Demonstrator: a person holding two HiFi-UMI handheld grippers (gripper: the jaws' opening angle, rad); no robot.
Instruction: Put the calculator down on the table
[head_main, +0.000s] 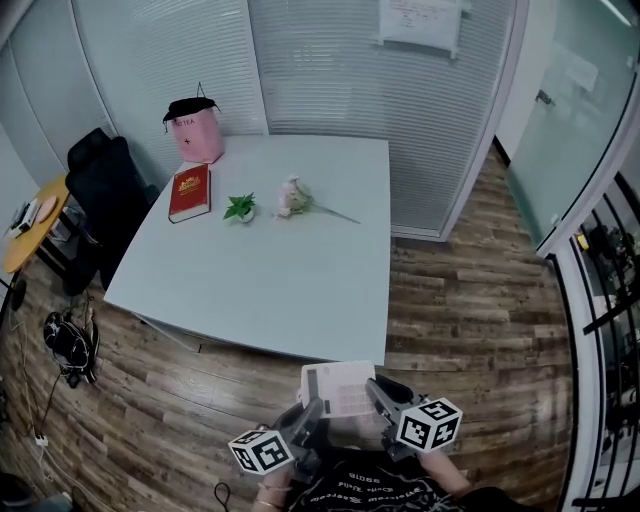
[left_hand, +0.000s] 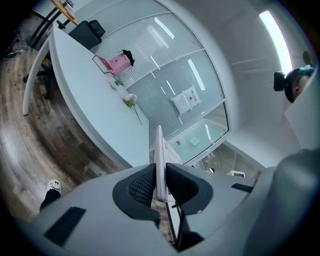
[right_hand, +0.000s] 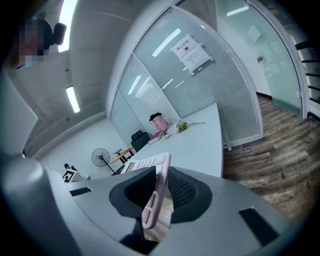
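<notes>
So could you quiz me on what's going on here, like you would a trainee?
1. True or false: the calculator already lies on the table.
2. What holds the calculator? A) the left gripper alone B) the right gripper alone C) both
3. What colour is the book on the table?
Key: 1 false, it is held in the air short of the table's near edge. 2 C, each gripper's jaws are shut on it. 3 red.
</notes>
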